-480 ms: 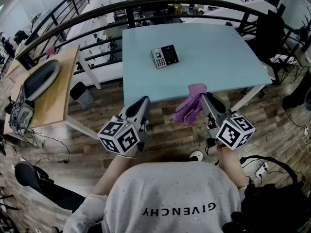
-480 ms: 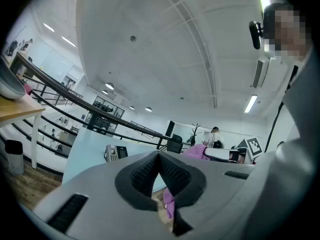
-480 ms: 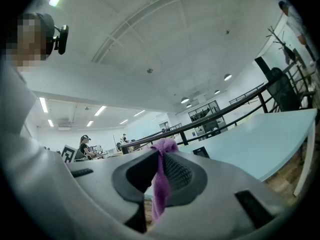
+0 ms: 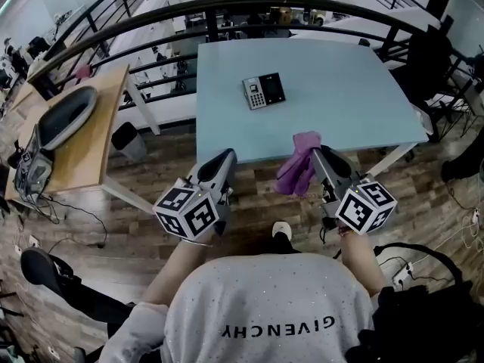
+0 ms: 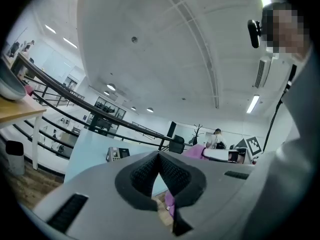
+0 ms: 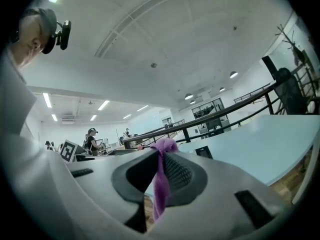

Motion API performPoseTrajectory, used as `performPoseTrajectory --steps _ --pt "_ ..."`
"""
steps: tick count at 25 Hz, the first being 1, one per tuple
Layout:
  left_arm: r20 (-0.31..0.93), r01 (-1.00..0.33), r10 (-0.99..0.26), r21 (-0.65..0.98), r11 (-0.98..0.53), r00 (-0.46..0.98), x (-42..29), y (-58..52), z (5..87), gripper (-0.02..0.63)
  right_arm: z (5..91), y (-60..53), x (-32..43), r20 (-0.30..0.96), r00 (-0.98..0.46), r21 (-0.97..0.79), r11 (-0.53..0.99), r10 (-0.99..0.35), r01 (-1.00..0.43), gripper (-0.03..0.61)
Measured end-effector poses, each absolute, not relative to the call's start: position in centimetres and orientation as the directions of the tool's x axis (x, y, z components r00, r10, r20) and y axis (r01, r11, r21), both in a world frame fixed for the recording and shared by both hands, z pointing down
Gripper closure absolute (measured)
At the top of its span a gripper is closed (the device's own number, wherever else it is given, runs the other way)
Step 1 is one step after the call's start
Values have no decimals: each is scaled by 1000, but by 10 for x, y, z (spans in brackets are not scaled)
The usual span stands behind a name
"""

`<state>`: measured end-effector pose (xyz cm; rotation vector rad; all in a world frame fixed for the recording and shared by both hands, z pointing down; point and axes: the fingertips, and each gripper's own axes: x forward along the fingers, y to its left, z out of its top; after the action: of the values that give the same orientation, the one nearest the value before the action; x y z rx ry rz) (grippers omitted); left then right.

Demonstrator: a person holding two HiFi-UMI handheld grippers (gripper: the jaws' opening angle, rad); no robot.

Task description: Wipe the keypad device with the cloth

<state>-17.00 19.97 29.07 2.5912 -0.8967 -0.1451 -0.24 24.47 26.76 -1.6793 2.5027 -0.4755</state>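
Well short of the keypad device [image 4: 264, 91] lying on the bench [image 4: 340, 89], the right hand-held gripper [image 4: 321, 156] pinches the purple cloth [image 4: 297, 165] while the left hand-held gripper [image 4: 227, 157] is closed empty; best reach forward and lay the cloth flat across its keys.

I find the counter [image 4: 340, 89] bare on every side of the keypad device [image 4: 264, 91], and the approach from 6 o'clock across its near edge is open. The cloth [image 4: 297, 165] hangs from the closed jaws of the right gripper [image 4: 321, 153], just off that edge. A black railing [image 4: 151, 21] bars the far side at 12 o'clock. A wooden side table [image 4: 83, 150] and a bin [image 4: 126, 144] stand at 9 o'clock, apart from the counter.
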Motion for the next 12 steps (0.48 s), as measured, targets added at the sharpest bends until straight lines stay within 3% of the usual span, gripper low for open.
performPoseTrajectory --steps 12 --pt "-37 -519 -585 419 -745 810 -130 129 274 614 262 145 7 40 -511 -315 474 -859 -822 545"
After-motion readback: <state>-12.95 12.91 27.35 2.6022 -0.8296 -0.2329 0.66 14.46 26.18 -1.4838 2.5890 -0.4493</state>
